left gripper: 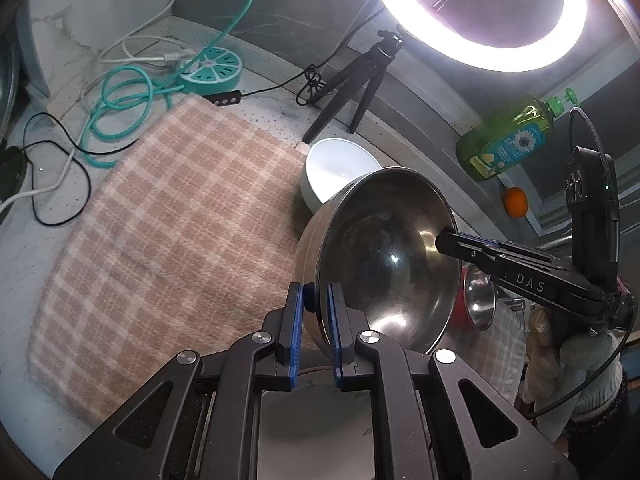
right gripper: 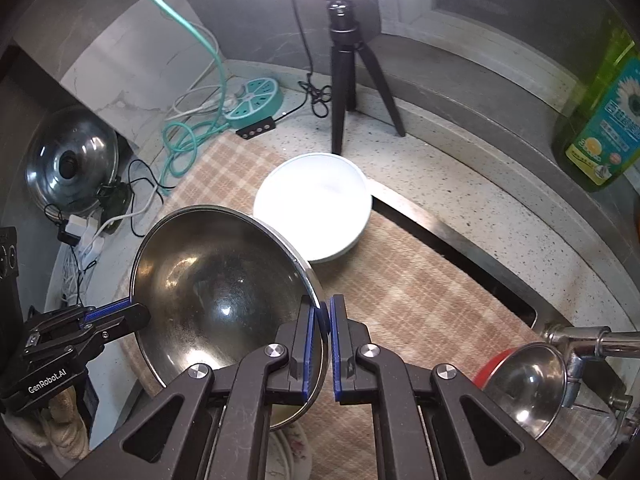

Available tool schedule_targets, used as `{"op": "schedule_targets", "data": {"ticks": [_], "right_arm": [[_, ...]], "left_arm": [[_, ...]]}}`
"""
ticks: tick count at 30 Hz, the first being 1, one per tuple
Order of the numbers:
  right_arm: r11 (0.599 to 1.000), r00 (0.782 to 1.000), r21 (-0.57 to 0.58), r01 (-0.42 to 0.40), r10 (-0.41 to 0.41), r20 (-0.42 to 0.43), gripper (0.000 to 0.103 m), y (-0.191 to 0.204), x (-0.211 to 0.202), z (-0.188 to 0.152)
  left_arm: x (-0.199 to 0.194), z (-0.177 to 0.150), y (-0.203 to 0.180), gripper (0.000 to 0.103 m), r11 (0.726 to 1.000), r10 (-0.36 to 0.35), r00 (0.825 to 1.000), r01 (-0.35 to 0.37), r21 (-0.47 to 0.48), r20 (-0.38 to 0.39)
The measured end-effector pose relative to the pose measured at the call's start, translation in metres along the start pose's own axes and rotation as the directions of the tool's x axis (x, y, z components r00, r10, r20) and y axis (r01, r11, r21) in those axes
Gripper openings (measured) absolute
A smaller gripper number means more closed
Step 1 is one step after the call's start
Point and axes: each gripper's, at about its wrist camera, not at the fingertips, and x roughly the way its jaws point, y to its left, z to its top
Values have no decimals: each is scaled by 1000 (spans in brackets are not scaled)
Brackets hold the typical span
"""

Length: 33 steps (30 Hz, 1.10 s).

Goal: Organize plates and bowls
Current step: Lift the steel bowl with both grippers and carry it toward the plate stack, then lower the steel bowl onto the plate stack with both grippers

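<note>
steel bowl [left gripper: 384, 256] x1, tilted, rim pinched by left gripper [left gripper: 316, 320] and right gripper [right gripper: 322, 344] fingers | white bowl [right gripper: 316, 216] x1 on checked cloth [left gripper: 168, 216], worktop back edge

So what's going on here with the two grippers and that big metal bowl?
A person is holding the steel bowl up off the checked cloth with both handheld grippers. The left gripper pinches one side of its rim and the right gripper pinches the opposite side, so the bowl hangs tilted between them. A white bowl sits on the cloth just beyond, and a floral plate lies below the steel bowl.
</note>
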Motion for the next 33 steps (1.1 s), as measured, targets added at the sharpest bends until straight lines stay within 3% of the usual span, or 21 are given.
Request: {"op": "schedule_targets", "data": {"ticks": [15, 33], "right_arm": [[997, 999, -78, -29, 27, -20, 7, 79, 13, -3], [980, 994, -184, -75, 59, -92, 7, 174, 61, -6]], "left_arm": [[-43, -21, 62, 10, 997, 25, 999, -22, -72, 39], [-77, -62, 142, 10, 978, 74, 996, -61, -201, 57]]}}
